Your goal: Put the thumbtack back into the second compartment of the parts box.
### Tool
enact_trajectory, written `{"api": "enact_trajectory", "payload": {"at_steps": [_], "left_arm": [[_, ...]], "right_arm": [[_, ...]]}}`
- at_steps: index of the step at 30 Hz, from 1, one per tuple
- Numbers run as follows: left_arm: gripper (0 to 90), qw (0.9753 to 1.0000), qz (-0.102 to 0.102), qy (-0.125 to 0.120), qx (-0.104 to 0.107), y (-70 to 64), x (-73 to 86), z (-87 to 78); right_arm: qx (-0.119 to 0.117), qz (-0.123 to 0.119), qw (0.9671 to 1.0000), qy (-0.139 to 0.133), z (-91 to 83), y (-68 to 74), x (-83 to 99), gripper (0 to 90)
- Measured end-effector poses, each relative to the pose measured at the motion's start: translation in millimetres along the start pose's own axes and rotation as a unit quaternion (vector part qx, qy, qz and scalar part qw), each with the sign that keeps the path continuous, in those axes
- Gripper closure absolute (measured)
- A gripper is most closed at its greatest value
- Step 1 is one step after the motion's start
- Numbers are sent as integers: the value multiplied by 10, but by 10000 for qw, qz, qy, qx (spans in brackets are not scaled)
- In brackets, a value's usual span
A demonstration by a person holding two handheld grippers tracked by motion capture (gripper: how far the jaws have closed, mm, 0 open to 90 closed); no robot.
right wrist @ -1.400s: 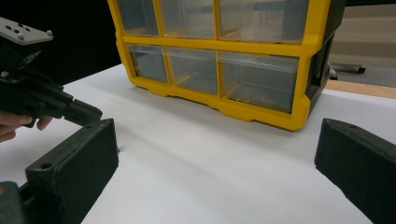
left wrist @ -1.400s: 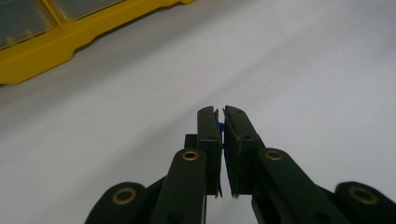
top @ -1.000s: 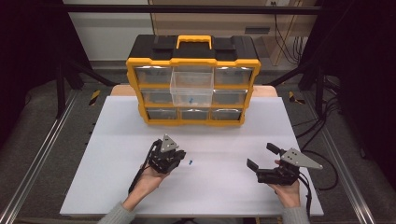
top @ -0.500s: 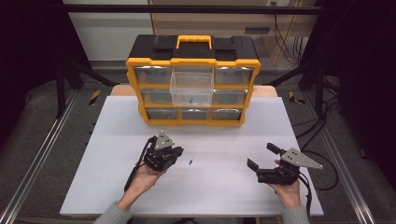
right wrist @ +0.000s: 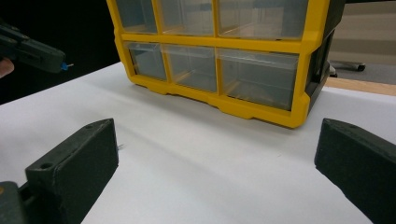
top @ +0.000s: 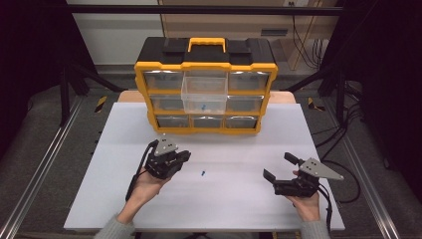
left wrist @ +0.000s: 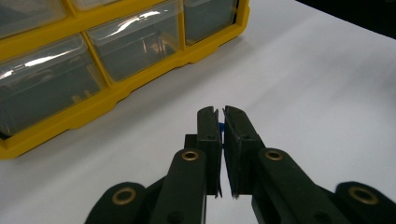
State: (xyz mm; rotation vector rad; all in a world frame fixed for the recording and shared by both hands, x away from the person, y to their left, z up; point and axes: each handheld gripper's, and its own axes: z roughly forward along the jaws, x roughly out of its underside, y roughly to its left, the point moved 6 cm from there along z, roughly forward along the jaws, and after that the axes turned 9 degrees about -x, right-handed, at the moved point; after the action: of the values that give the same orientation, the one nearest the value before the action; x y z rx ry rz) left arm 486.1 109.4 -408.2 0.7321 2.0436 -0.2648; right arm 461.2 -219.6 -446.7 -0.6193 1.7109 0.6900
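A yellow and black drawer organiser (top: 159, 122) stands at the back of the white table (top: 224, 209). Its clear top-middle drawer (top: 191, 97) is pulled out, and a small blue piece (top: 204, 106) lies inside. My left gripper (top: 186, 155) hovers left of centre, shut on a tiny blue piece (left wrist: 221, 128); the right gripper view shows that piece (right wrist: 69, 65) poking from its tip. Another small blue piece (top: 203, 174) lies on the table just right of the left gripper. My right gripper (top: 277, 166) rests at the front right, jaws wide open with nothing between them.
The organiser's other clear drawers (right wrist: 259, 72) are closed. Bare white table stretches between both grippers and the organiser (left wrist: 116, 88). Metal rails and cables run along the floor on both sides of the table.
My left gripper has drawn slightly left and back from the blue piece on the table. The right gripper has stayed still.
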Motion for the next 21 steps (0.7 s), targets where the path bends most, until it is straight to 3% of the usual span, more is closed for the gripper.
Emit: {"api": "enact_trajectory", "payload": {"at_steps": [2, 3, 11, 14, 17, 20, 21], "left_arm": [[843, 10000, 13, -28, -3, 6, -24, -17], [843, 10000, 8, -32, -1, 12, -35, -30], [843, 9998, -1, -191, -10, 67, -189, -117], [843, 9998, 73, -205, -25, 75, -245, -142], [843, 9996, 126, -235, -28, 81, -302, -180], [843, 9995, 157, -265, -31, 94, -347, -205], [843, 9995, 165, -265, -24, 101, -360, -211]], "right_arm": [[-1, -118, 9999, 28, 0, -16, 8, 3], [2, -6, 10000, 11, 1, 1, 2, 3], [0, 8, 10000, 7, 2, 1, 3, 3], [0, -112, 9999, 25, 0, -16, 9, 3], [-3, 28, 10000, 16, 0, 6, 4, 3], [6, -81, 10000, 31, -1, -12, 10, 3], [3, 22, 10000, 23, -1, 2, 6, 3]]}}
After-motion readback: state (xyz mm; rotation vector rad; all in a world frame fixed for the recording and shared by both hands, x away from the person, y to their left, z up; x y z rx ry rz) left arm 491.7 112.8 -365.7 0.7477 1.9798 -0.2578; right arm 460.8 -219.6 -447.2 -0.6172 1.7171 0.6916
